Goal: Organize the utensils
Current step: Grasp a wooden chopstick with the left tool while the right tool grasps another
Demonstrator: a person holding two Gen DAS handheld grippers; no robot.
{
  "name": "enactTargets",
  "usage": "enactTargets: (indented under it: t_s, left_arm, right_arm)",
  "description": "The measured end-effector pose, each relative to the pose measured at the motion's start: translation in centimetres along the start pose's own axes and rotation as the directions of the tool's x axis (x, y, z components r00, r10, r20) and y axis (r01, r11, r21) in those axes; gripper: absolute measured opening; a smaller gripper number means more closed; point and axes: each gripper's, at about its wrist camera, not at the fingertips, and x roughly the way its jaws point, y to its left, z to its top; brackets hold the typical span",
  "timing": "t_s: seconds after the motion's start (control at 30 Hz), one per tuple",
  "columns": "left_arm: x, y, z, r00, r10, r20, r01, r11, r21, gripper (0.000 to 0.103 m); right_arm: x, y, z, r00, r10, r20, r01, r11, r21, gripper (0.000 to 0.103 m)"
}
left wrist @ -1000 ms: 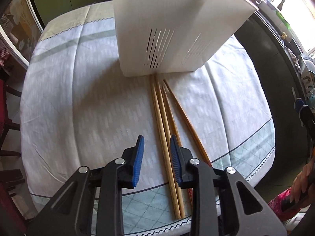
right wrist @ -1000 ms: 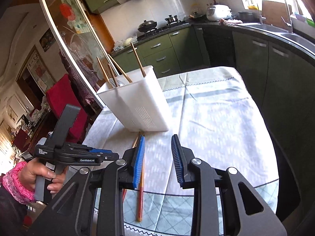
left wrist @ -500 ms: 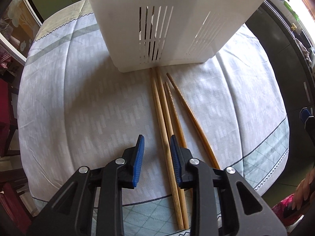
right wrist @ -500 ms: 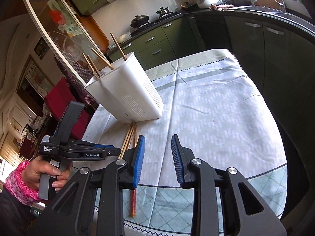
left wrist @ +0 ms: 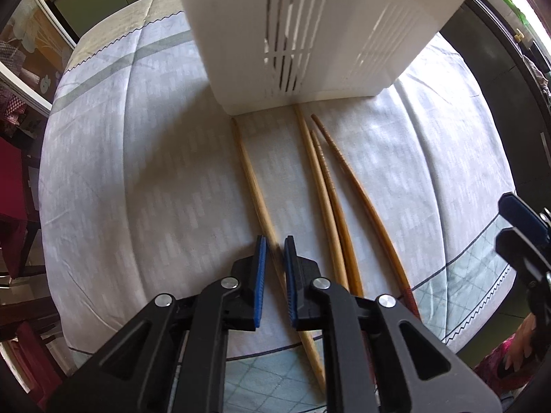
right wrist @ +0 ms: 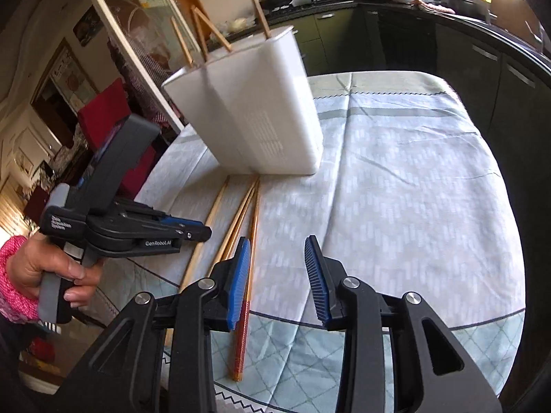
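Observation:
A white slotted utensil holder (left wrist: 310,34) stands on the table with several chopsticks upright in it (right wrist: 256,10). Three wooden chopsticks (left wrist: 330,199) lie side by side in front of it. My left gripper (left wrist: 274,258) is shut on a fourth, pale chopstick (left wrist: 251,179), apart from the others and to their left, its tip near the holder's base. In the right wrist view the left gripper (right wrist: 196,232) is low over the table at the left. My right gripper (right wrist: 277,268) is open and empty above the tablecloth, beside the lying chopsticks (right wrist: 241,216).
The round table has a pale patterned cloth (right wrist: 396,189) with a checked border at the near edge (left wrist: 475,275). Green kitchen cabinets (right wrist: 499,79) stand behind on the right, red chairs (right wrist: 103,117) on the left.
My left gripper has closed on the leftmost pale chopstick and drawn it to the left, away from the other three. The right gripper has come nearer to the holder and stays open.

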Motion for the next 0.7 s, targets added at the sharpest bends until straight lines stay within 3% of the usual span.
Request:
enactTargets:
  t_s: [0.27, 0.7]
  left_arm:
    - [-0.4, 2.8, -1.0, 1.000, -0.020, 0.019, 0.021, 0.999, -0.048, 0.008]
    - [-1.7, 7.4, -2.8, 0.996, -0.064, 0.060, 0.068, 0.996, -0.051, 0.008]
  right_arm:
    - [6.7, 3.7, 0.8, 0.986, -0.114, -0.121, 0.092, 0.981, -0.170, 0.031]
    - [11.3, 6.0, 2.2, 0.963, -0.206, -0.171, 0.163, 0.958, -0.238, 0.017]
